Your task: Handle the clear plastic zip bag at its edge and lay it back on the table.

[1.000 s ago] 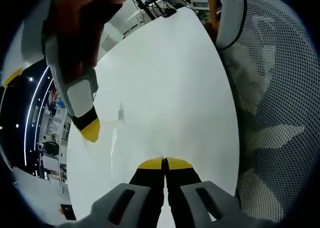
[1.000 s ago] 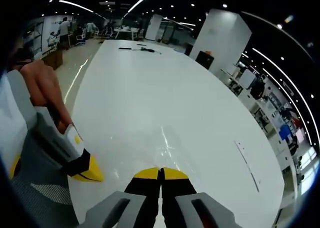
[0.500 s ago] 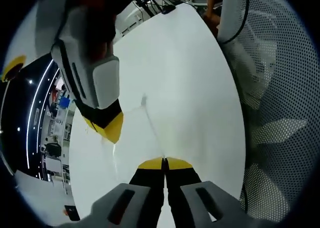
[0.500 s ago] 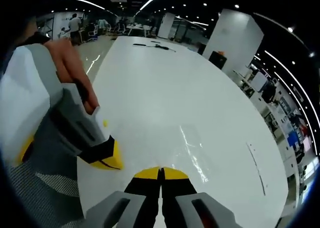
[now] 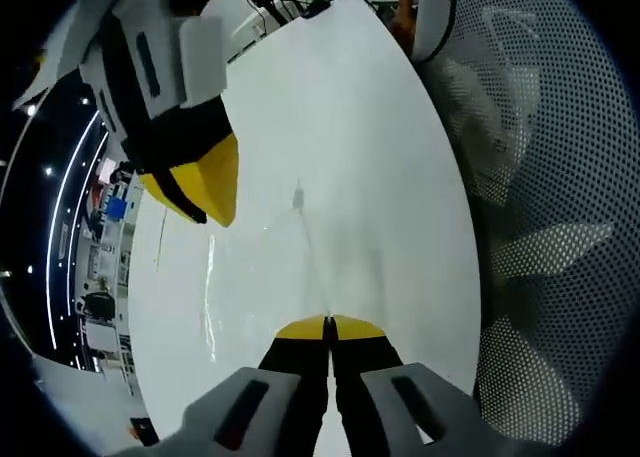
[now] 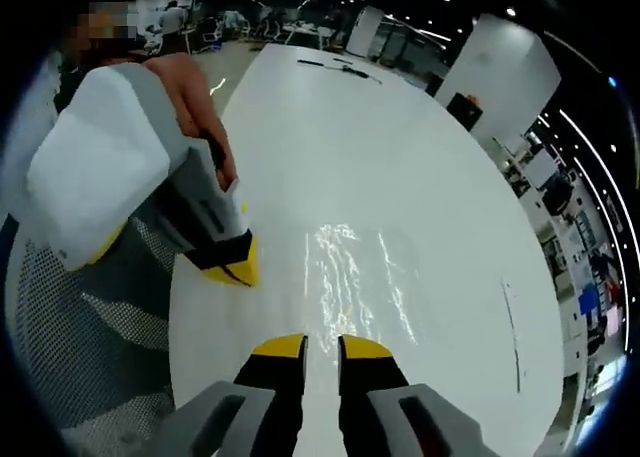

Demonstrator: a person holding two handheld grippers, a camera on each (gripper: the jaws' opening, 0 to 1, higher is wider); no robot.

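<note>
The bag lies flat on the glossy white table, clear and crinkled, just ahead of my right gripper, whose jaws stand apart. My left gripper is pressed together on the bag's edge, a hand on it. A mesh chair stands beside.

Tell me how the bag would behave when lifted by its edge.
Probably floppy: the bag shows uneven, wrinkled glints rather than one flat sheen. Likely light: the shut left gripper seems to hold it by one edge alone. Its glossy film may slip.
</note>
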